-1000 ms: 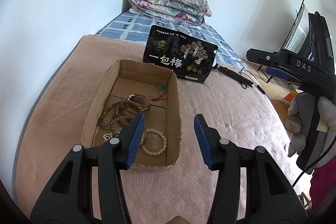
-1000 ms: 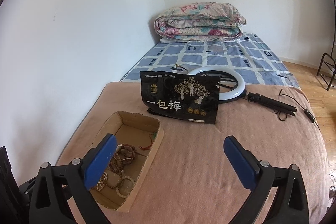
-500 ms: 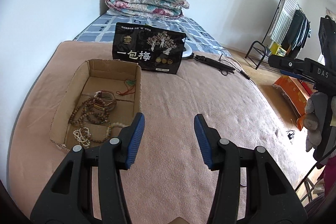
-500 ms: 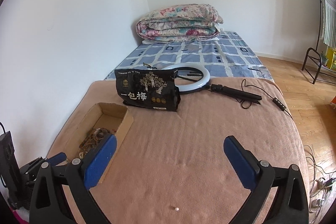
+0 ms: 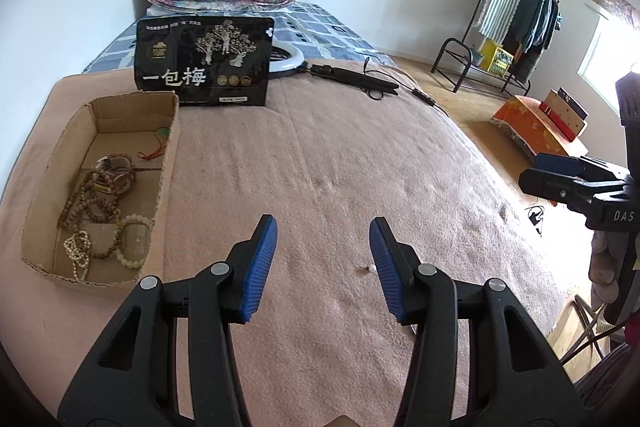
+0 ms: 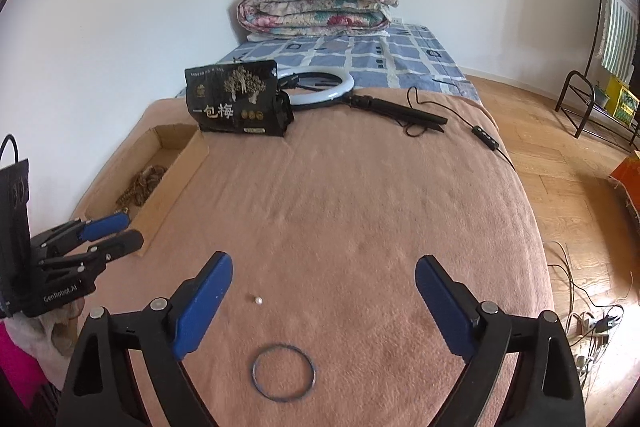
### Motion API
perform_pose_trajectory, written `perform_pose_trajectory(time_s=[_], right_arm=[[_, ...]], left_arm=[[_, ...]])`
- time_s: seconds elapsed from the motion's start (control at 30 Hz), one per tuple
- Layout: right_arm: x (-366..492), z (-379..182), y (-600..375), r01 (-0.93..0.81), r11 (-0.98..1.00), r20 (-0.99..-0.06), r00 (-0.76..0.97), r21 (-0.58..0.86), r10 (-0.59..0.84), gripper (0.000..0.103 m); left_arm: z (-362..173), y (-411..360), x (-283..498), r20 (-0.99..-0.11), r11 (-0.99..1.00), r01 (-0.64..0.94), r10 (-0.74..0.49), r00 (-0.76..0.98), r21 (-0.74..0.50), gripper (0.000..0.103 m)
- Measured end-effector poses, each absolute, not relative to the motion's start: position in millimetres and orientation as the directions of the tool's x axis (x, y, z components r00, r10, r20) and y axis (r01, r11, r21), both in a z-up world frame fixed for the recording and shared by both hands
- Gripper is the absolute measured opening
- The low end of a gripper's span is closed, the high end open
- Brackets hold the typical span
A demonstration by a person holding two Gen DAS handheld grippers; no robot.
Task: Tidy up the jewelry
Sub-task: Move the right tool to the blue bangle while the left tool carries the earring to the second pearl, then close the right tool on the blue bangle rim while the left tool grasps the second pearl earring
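While both grippers hang over the pink blanket [image 6: 360, 195], neither holds anything. Left gripper [image 5: 322, 263]: jaws partly spread, having just closed slightly, nothing between the pads; a small white bead [image 5: 372, 269] lies on the blanket just left of its right pad. Right gripper [image 6: 324, 303]: jaws wide apart, having just narrowed a little, empty; same bead [image 6: 258, 301] between them, nearer the left pad, with a thin blue bangle [image 6: 283, 373] lying flat nearer the camera. Cardboard box [image 5: 44, 171] at far left holds bead bracelets [image 5: 100, 211]. Black pouch [image 5: 204, 61] stands beyond the box.
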State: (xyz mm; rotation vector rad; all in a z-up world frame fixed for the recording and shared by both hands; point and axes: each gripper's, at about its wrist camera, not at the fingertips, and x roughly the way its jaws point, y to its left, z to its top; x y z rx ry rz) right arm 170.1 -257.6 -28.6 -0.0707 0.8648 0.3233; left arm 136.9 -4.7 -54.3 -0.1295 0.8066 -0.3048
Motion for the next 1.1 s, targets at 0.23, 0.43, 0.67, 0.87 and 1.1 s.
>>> perform_pose_trajectory(time_s=[0.23,0.43,0.67,0.87,1.1], right_arm=[[151,-69,-279,-0.322,0.943,-0.820,0.516,0.084,0.249,0.080],[142,-106,-279,-0.369,0.922,-0.871,0.408,0.116,0.273,0.071],[136,-135,-270,-0.405,0.907,-0.904,0.333,0.120,0.269,0.061],[135,-154,-265,-0.423,0.895,-0.920,0.279,0.140,0.276,0.052],[138,-165,-260,-0.430,0.892,-0.929,0.258,0.136,0.266,0.045]], left_arm=[[-80,-40,138,-0.728,0.934,0.275,-0.352,0.588,-0.229,0.043],[-101,-60,140,-0.756,0.928,0.293,-0.361,0.547,-0.231,0.043],[-124,-73,146,-0.779,0.931,0.301,-0.342,0.525,-0.206,0.043],[-139,-87,147,-0.793,0.928,0.331,-0.330,0.512,-0.173,0.043],[-155,-95,157,-0.808,0.930,0.338,-0.309,0.501,-0.146,0.043]])
